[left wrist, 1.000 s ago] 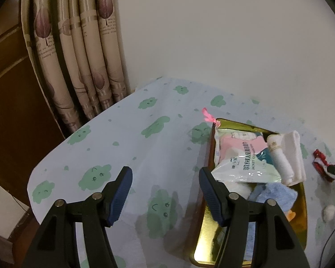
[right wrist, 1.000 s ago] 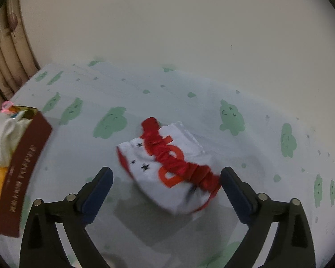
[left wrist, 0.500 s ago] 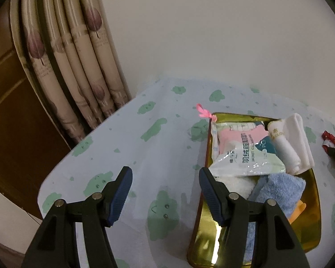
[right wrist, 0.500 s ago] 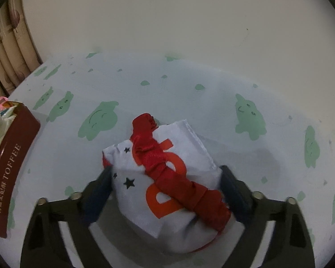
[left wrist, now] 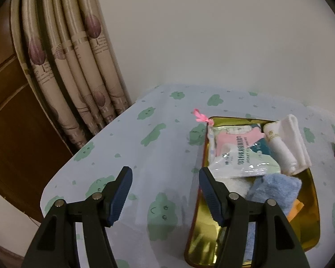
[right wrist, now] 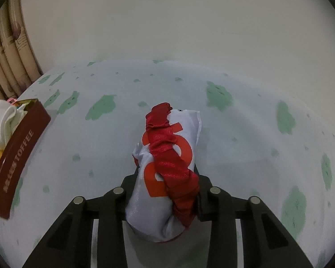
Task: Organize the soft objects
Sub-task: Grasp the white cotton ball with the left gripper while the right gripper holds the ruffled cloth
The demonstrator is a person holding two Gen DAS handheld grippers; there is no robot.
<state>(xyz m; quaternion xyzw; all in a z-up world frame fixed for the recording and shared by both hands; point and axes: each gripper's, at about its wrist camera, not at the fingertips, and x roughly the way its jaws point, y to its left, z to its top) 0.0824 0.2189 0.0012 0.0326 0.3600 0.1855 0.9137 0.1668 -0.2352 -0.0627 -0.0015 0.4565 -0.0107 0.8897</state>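
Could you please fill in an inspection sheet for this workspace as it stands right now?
Surface: table under a pale cloth printed with green shapes.
Job's things: white and red satin pouch; gold tin holding a white towel, blue cloth and wipes packet.
Clutter: pink ribbon at the tin's corner.
Grippers: left gripper open, empty; right gripper closing, pads squeezing the pouch.
Cables: nothing seen.
Surroundings: plain wall, patterned curtain, wooden panel.

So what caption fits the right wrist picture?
Right gripper closing on a white-and-red pouch beside the toffee tin.
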